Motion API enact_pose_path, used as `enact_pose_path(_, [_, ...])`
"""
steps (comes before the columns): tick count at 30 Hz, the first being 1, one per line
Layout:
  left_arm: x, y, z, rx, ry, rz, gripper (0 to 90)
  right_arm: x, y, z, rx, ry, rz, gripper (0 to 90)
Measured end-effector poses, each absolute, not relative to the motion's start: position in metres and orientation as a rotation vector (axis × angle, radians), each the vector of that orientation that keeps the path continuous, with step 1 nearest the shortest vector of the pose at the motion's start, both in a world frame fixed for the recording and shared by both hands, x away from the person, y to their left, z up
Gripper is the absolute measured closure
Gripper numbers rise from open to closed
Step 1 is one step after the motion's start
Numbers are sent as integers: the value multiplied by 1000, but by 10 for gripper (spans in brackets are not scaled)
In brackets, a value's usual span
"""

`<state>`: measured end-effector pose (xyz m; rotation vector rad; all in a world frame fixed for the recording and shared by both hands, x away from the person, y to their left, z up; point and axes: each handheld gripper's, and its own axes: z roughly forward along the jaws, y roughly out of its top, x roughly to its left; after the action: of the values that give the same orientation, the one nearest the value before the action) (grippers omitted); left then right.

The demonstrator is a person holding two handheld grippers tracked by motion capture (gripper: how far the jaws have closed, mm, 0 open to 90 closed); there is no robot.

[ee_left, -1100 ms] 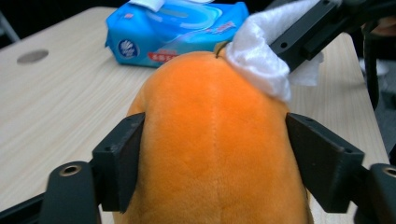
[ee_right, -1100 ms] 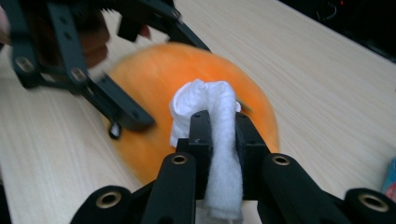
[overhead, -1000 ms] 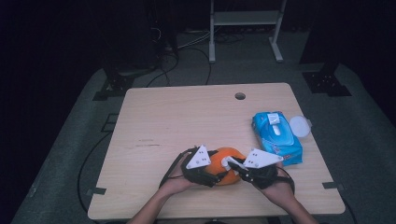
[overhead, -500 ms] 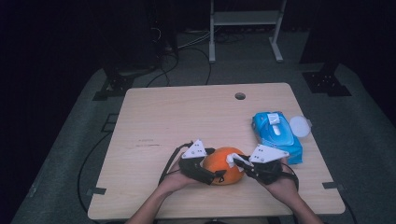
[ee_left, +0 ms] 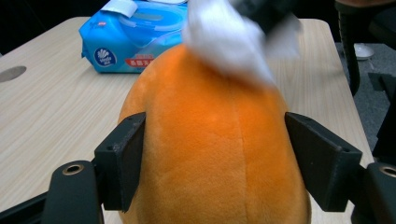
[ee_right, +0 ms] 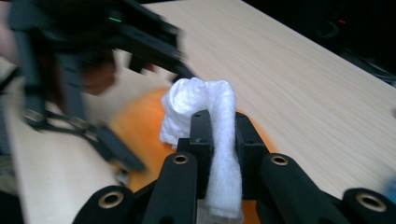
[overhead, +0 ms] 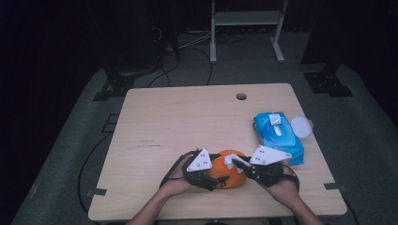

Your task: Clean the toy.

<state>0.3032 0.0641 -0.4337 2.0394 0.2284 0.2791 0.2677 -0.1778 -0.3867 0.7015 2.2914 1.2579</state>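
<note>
1. Orange plush ball (ee_left: 210, 140) sat near the table's (overhead: 187, 117) front edge, pinched between the left gripper (overhead: 202, 174) pads, whose jaws had just been closing.
2. Right gripper (ee_right: 218, 135), clamped on a crumpled white wipe (ee_right: 205, 107), was apparently wiping the toy's top.
3. Blue wipes packet (overhead: 278, 136) lay beyond.

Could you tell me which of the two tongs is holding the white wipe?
The right tongs, shut on the wipe and pressing it on the orange plush. The left tongs instead straddle the plush, with no wipe.
</note>
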Motion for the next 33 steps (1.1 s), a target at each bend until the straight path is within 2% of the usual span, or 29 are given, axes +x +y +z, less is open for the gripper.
enact_pose_path(4, [306,69,-435,2040,251,264,241,280,-201,-398,814,2271,1163,803])
enact_pose_path(15, [312,79,-438,2028,255,227,223,284,-208,-400,843,2298,1156,803])
enact_pose_path(19, [317,81,-436,2011,316,144,139,280,-200,-401,822,2320,1151,804])
enact_pose_path(25, [318,82,-437,2041,311,178,163,271,-190,-397,764,2348,1219,805])
enact_pose_path(33, [318,83,-439,2029,326,188,177,283,-214,-400,861,2314,1188,804])
